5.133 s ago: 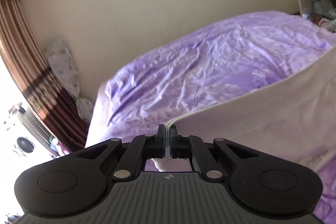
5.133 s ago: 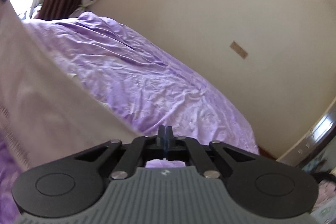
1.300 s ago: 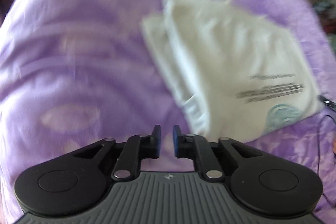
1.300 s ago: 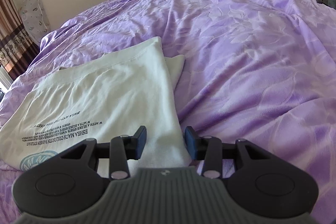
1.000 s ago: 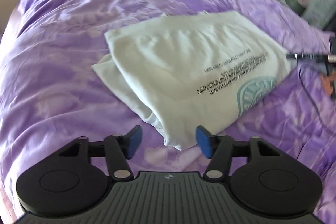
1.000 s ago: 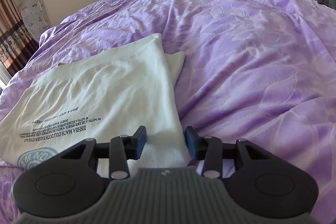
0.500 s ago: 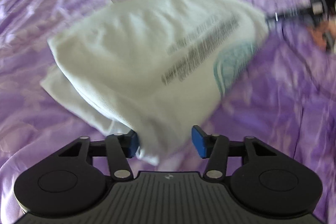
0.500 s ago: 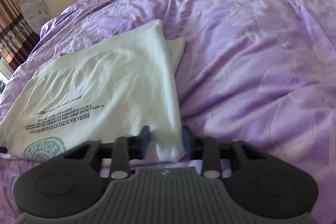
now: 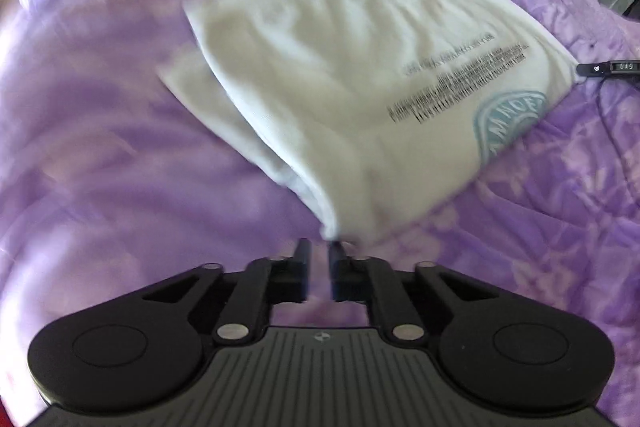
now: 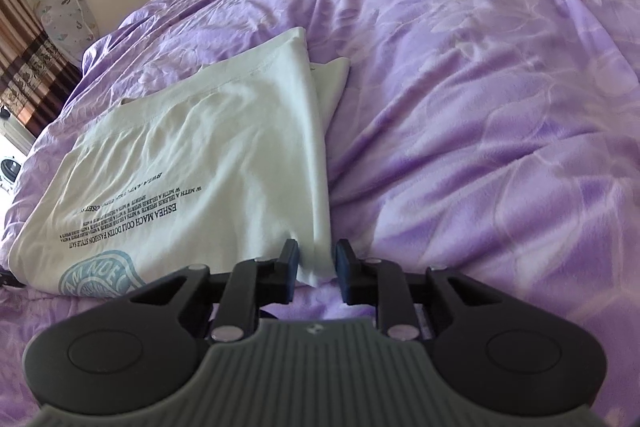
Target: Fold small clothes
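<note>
Left wrist view: white T-shirt (image 9: 352,75) lies folded on the purple bed cover (image 9: 100,167), printed text and a teal round logo facing up; picture is motion-blurred.
Left gripper: left gripper (image 9: 319,269) sits just short of the T-shirt's nearest corner, fingers (image 9: 302,267) drawn close with a narrow gap, nothing between them.
Right wrist view: right gripper (image 10: 317,263) is at another corner of the T-shirt (image 10: 200,155), fingers (image 10: 290,261) part-spread, one on each side of the corner; whether they press the cloth, cannot tell.
T-shirt edges: long folded edge runs away from the right gripper, a second layer peeking out beside it at the far end.
Open room: wide stretch of bed cover (image 10: 480,87) beside that long edge.
Beyond the T-shirt: black cable (image 9: 608,67) touches the T-shirt's corner near the logo.
</note>
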`<state>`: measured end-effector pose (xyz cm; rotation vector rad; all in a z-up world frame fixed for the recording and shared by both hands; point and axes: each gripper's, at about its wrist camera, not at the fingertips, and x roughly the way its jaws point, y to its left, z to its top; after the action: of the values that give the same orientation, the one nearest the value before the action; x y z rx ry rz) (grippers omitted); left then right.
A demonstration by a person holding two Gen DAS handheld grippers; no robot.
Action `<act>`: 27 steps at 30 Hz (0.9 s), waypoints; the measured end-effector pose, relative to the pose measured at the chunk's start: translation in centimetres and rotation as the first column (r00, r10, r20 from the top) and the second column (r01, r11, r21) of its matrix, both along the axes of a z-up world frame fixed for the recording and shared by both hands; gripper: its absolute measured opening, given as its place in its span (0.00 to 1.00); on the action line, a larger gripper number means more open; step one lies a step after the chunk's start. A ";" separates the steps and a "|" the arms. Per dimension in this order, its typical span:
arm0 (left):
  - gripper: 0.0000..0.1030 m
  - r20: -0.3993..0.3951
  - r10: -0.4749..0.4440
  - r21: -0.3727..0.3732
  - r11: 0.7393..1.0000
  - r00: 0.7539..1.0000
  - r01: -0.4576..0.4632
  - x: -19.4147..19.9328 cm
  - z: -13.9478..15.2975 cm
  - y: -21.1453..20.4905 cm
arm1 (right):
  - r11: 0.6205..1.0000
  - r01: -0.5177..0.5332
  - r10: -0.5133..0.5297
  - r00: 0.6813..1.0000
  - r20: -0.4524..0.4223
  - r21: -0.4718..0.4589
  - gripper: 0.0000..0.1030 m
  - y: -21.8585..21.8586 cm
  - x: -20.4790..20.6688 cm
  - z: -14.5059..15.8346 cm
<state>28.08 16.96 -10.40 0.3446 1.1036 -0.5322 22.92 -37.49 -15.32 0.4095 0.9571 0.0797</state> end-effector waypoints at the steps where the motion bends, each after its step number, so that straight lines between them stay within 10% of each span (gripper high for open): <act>1: 0.33 0.047 -0.043 0.042 0.998 0.998 0.041 -0.4 0.5 -0.5 | 1.000 0.002 -0.002 1.000 0.000 -0.001 0.17 0.0 0.0 -0.1; 13: 0.43 0.192 -0.433 0.288 0.883 0.881 0.371 -2.5 -1.3 -7.6 | 1.000 -0.002 0.001 1.000 -0.014 -0.030 0.20 0.5 0.4 -0.5; 23: 0.49 -0.088 -0.590 0.384 0.723 0.802 0.574 -0.7 -3.0 -9.8 | 0.999 -0.014 0.014 1.000 -0.014 -0.038 0.23 0.6 0.6 -0.9; 27: 0.30 -0.155 -0.574 0.401 0.707 0.804 0.582 0.0 -3.0 -8.9 | 1.000 -0.017 0.017 1.000 -0.011 -0.026 0.23 0.4 0.7 -1.2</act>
<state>28.09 8.07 -13.35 1.1121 1.1197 -0.8469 23.60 -37.07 -16.49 0.3778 0.9713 0.0801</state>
